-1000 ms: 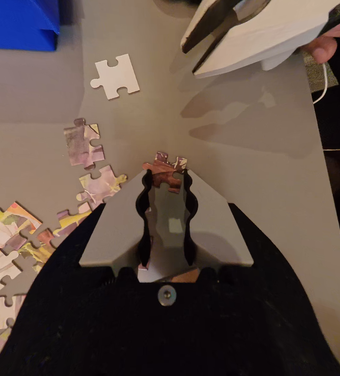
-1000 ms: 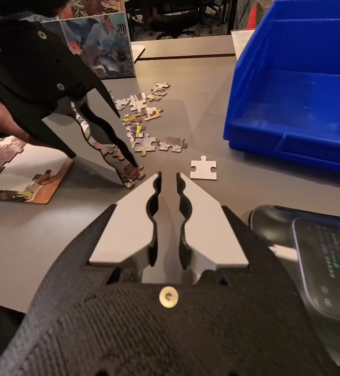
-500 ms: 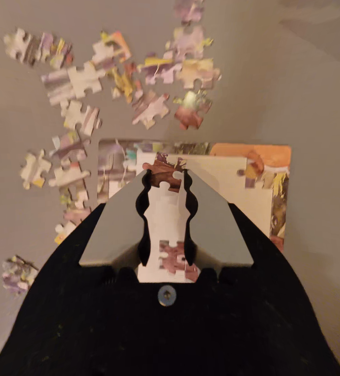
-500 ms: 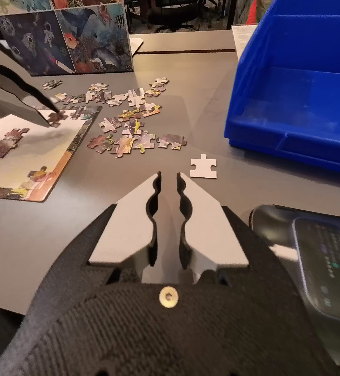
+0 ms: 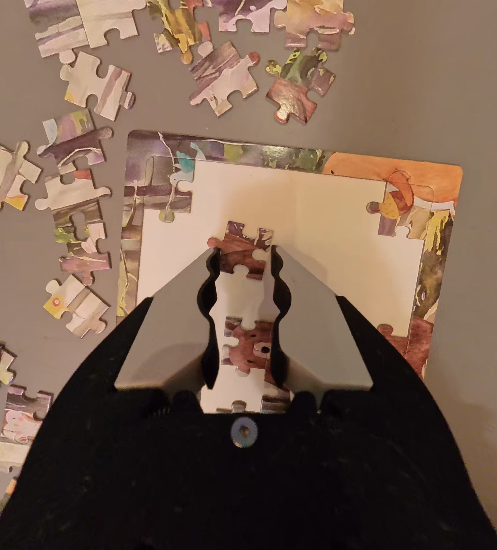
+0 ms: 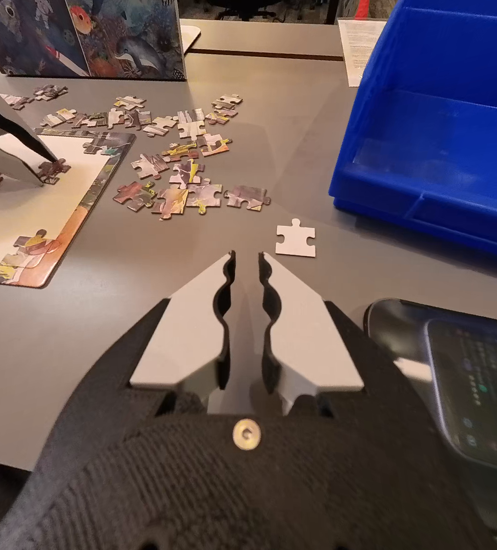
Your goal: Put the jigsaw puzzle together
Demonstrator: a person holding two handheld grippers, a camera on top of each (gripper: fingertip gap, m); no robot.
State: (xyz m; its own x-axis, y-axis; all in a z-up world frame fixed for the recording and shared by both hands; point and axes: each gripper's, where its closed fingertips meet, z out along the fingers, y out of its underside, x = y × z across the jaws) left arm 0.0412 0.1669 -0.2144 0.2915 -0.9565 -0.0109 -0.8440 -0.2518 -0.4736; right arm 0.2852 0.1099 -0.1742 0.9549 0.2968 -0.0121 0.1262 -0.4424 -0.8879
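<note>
My left gripper (image 5: 244, 248) is shut on a brown and purple puzzle piece (image 5: 242, 253) and holds it over the white inside of the puzzle tray (image 5: 315, 208). The tray has a printed border, placed pieces at its corners and a brown bear piece (image 5: 248, 346) between my fingers. The right wrist view shows that gripper (image 6: 43, 175) with the piece (image 6: 53, 169) low over the tray (image 6: 71, 190). My right gripper (image 6: 246, 253) is empty, its jaws a narrow gap apart, above the grey table. A white face-down piece (image 6: 295, 239) lies just beyond it.
Several loose pieces (image 5: 223, 77) lie past and left of the tray; they also show in the right wrist view (image 6: 178, 166). A blue bin (image 6: 438, 134) stands at the right, a phone (image 6: 476, 387) near right, and a picture box (image 6: 92, 38) at the back. About 25 cm separates my left fingertips from my right. About 15 cm separates my right fingertips from the phone (image 6: 476, 387).
My left gripper carried the brown piece from the bare table near the right gripper to over the tray and came lower. The right gripper has stayed in place.
</note>
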